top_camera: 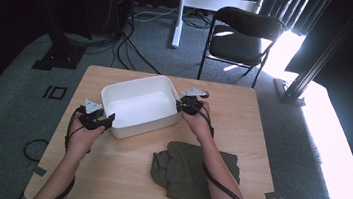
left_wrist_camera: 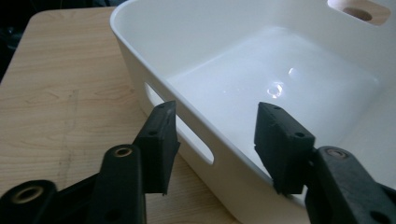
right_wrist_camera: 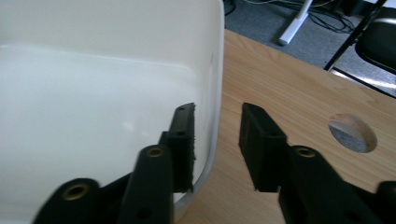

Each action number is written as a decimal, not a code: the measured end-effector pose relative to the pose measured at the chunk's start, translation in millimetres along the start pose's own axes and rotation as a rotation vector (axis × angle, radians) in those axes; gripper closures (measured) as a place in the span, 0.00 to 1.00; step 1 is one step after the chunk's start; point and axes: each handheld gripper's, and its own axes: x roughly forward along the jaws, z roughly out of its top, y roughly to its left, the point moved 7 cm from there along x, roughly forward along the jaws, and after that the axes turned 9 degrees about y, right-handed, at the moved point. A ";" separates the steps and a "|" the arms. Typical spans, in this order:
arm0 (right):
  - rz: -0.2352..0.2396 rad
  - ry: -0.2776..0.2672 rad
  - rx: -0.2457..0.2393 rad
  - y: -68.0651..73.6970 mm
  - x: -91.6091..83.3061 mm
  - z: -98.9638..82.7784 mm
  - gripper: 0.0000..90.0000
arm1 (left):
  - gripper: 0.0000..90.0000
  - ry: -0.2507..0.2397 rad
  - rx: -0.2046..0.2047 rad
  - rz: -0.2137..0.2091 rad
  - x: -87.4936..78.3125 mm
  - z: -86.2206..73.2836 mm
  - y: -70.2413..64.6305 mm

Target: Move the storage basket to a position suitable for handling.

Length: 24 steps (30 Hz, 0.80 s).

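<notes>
A white plastic tub sits near the middle of the wooden surface. It is empty inside. A dark green cloth lies crumpled just in front of it, closer to the person.

The left tongs are at the tub's near left end. In the left gripper view the tongs are wide open, with one jaw outside the wall by the handle slot and one jaw over the inside. They hold nothing yet.

The right tongs are at the tub's far right end. In the right gripper view these tongs are partly open, with the rim between the two jaws, and they do not squeeze it yet.

The tub looks light and stiff, but its walls are smooth and shiny (so probably slippery). The best place to grab is likely the rim at both ends, near the handle slots, with both tongs pinching evenly so it does not tip.
</notes>
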 end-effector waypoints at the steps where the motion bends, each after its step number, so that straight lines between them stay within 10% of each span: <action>1: 0.005 -0.001 0.032 1.6 -0.2 -0.7 0.84 | 0.61 -0.003 -0.010 -0.001 0.7 0.3 -0.2; 12: -0.016 0.012 0.051 5.0 -4.3 -3.8 0.90 | 0.69 0.025 -0.059 0.055 6.6 1.9 -4.2; 24: -0.036 0.036 0.096 -6.8 -15.2 -13.9 0.91 | 0.72 0.010 -0.047 0.023 17.1 9.9 -15.6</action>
